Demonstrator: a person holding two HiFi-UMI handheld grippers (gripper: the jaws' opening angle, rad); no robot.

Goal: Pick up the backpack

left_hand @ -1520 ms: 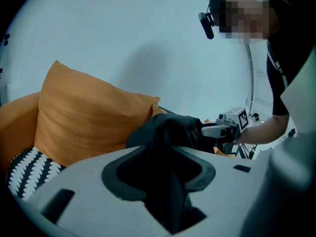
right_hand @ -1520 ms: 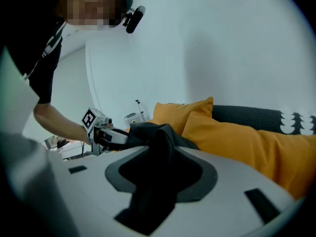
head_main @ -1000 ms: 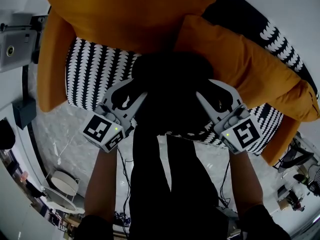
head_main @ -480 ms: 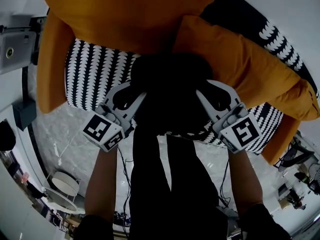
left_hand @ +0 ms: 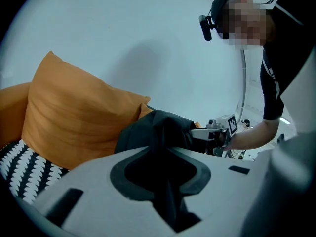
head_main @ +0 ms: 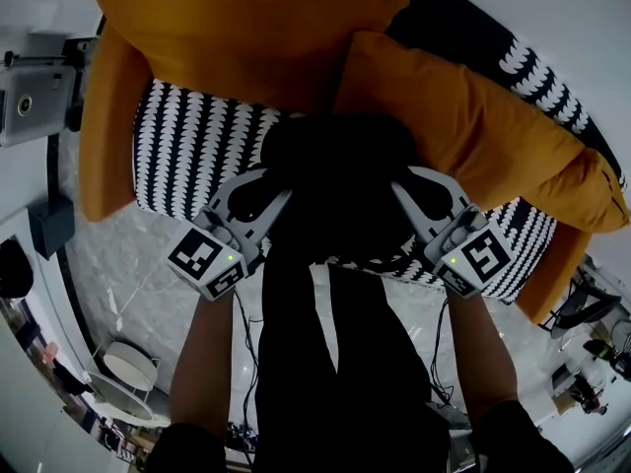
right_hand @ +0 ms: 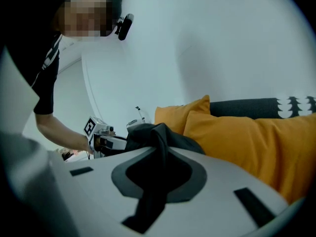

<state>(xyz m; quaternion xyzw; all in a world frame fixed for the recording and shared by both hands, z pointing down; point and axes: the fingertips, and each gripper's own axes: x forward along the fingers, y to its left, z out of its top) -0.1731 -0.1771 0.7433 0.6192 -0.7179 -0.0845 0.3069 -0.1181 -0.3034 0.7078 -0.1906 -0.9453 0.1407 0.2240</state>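
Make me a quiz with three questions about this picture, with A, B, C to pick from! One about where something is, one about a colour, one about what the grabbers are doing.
1. Where is the backpack?
A. on the sofa seat
B. on the floor
C. on a table

2. What colour are the cushions?
A. blue
B. orange
C. green

3. What are the left gripper and right gripper doing?
A. hanging open, away from everything
B. both pinching the backpack
C. holding a cushion

Answers:
1 A: it sits on the patterned seat in front of the cushions.
2 B: they are plainly orange.
3 B: both pairs of jaws have just been closing, and each has black backpack fabric pinched between them.
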